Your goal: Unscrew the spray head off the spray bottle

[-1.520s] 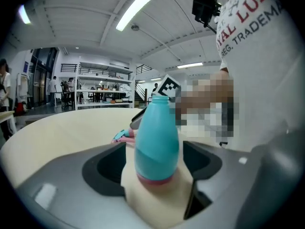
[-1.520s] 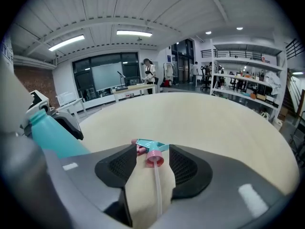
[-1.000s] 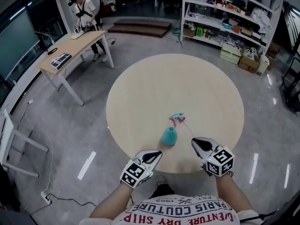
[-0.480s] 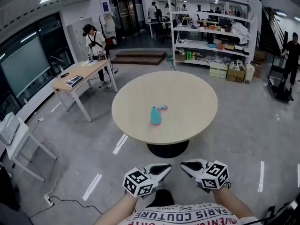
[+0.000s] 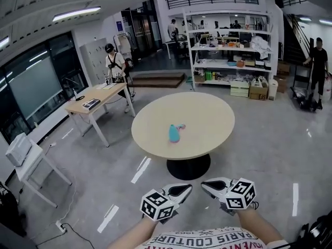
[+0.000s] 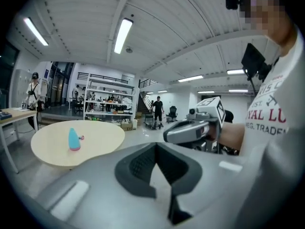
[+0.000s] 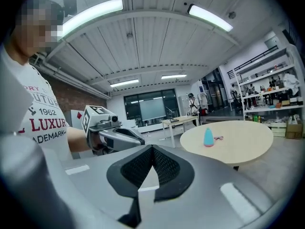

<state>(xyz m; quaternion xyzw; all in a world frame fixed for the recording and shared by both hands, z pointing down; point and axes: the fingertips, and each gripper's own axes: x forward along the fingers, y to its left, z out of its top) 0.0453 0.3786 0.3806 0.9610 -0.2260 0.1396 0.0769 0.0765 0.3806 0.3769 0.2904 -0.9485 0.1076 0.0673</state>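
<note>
Hovering well apart from the spray bottle [image 5: 174, 133], left gripper [image 5: 189, 188] and right gripper [image 5: 203, 183] keep fingers [image 6: 138, 168] pressed together, empty

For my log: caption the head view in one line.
Left claw and right claw shut, empty, away from the round table bearing teal bottle and pink spray head.

In your head view the spray bottle [image 5: 174, 133] and pink spray head [image 5: 180, 126] at mid-frame are too small to tell whether they touch, your shirt [image 5: 202, 239] is cut off by the bottom edge, and the goods on the shelf unit [image 5: 231, 51] at upper right cannot be made out.
</note>
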